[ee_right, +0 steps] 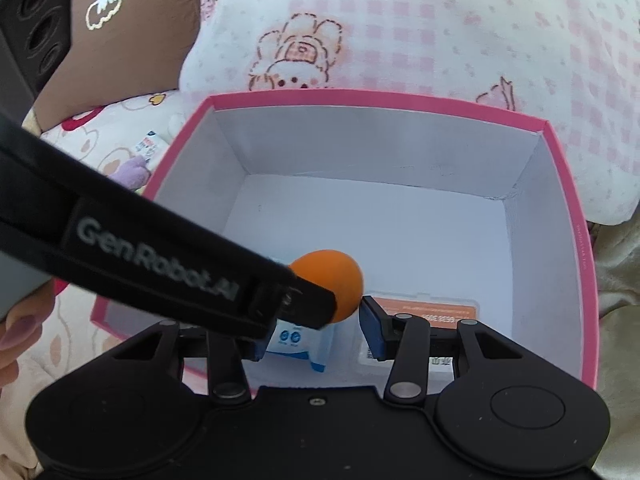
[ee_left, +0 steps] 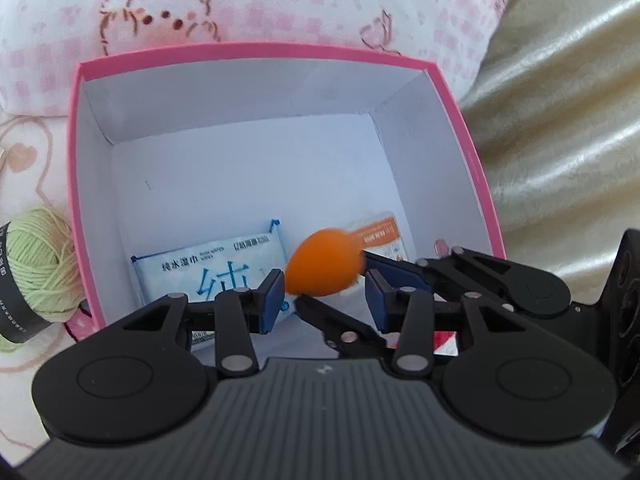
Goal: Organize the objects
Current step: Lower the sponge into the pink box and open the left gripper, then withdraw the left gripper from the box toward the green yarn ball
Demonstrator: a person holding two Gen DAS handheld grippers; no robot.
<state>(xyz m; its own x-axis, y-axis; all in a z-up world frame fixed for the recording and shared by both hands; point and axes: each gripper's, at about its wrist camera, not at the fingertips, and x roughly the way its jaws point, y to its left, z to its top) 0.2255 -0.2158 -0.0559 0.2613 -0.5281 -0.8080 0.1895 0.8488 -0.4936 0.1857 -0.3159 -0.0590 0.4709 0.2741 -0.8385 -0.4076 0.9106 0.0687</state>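
**Orange ball over pink box: grip partly obscured**

The right gripper [ee_right: 325, 309] is pinching the blurred orange ball [ee_left: 323, 266] above the near floor of the pink box [ee_left: 256, 50]; its left finger is hidden. The left gripper [ee_left: 324, 285] is flanking the ball, fingers narrowly apart, contact indeterminable. The wipes packet [ee_left: 200, 276] is partly covered.

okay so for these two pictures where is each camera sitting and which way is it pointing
Left wrist: rides on the left gripper, looking steeply down along its fingers into the pink box; the right gripper crosses in from the right.
Right wrist: rides on the right gripper, looking down into the same box; the left gripper's finger crosses from the left, and a fingertip shows at the left edge.
Shared: the box, the orange ball between the jaws, the blue wipes packet, and the pink checked blanket.
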